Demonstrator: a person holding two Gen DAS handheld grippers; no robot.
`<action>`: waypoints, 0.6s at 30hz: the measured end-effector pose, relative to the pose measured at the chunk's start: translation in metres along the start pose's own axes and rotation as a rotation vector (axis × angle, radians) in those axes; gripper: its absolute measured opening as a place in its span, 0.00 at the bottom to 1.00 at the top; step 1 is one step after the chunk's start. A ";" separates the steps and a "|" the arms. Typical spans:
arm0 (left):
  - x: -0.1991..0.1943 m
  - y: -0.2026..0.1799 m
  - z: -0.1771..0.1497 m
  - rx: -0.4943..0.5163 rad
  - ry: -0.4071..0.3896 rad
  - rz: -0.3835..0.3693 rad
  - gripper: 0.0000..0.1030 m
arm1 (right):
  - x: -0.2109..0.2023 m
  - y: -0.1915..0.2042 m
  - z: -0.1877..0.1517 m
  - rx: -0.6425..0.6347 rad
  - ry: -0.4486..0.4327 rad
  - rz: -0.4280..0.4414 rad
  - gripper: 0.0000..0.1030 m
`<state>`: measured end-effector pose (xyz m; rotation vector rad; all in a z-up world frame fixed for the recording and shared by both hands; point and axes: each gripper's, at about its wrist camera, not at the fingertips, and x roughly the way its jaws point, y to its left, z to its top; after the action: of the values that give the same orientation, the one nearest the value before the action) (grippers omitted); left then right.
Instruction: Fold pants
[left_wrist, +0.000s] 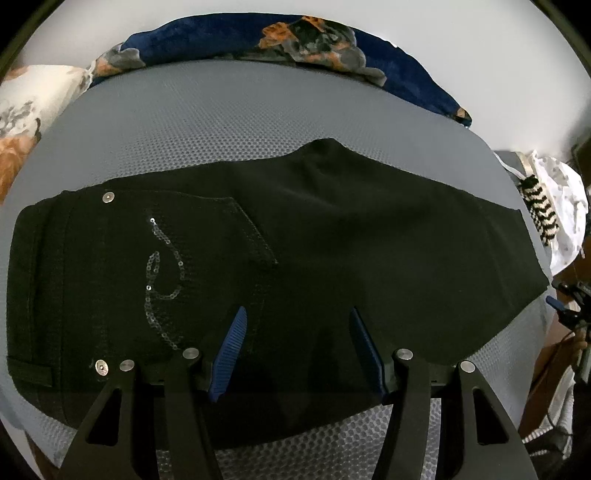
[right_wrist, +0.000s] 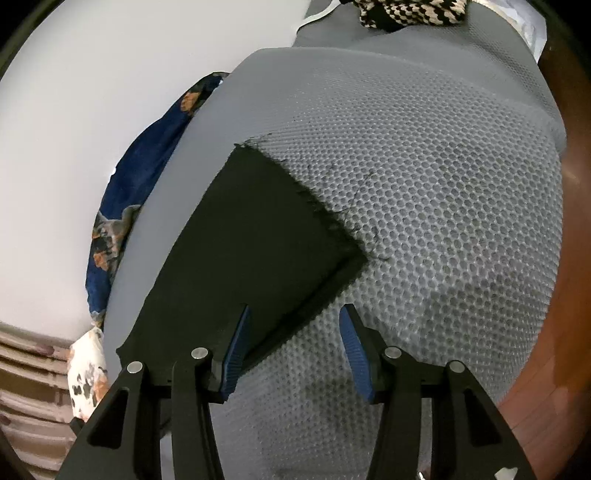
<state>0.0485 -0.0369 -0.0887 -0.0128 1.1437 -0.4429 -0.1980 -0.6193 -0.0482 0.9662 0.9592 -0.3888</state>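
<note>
The left gripper (left_wrist: 297, 321) is hovering low over the black pants (left_wrist: 280, 258), its blue-padded fingers (left_wrist: 232, 347) spread wide apart with nothing between them. The pants are lying flat across the middle of the left wrist view on a grey mesh mattress (left_wrist: 221, 122), folded lengthwise, with the waistband at the left of the frame and the leg hem at the right.

In the right wrist view the right gripper (right_wrist: 293, 328) is also standing open, poised over the near edge of the pants (right_wrist: 255, 236) at the frayed hem (right_wrist: 314, 206) in the centre of the frame; whether either pad is touching the cloth cannot be told.

No readable writing is showing; only a looping sequin pattern (left_wrist: 162, 273) and metal rivets (left_wrist: 108, 198) on the back pocket. A dark blue floral blanket (left_wrist: 280, 40) is lying along the upper edge, and a black-and-cream knitted item (left_wrist: 541, 210) is sitting at the right, partly cut off.
</note>
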 end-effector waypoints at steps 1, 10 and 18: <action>0.000 -0.001 -0.001 0.000 0.001 0.001 0.57 | 0.006 0.000 0.003 0.003 0.005 0.001 0.46; 0.005 0.006 -0.003 -0.047 0.024 0.011 0.57 | 0.025 -0.008 0.022 0.026 -0.074 0.053 0.42; 0.002 0.009 -0.002 -0.054 0.005 0.006 0.57 | 0.037 0.003 0.020 0.036 -0.077 0.023 0.11</action>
<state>0.0504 -0.0289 -0.0933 -0.0555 1.1606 -0.4070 -0.1654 -0.6298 -0.0731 0.9868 0.8729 -0.4223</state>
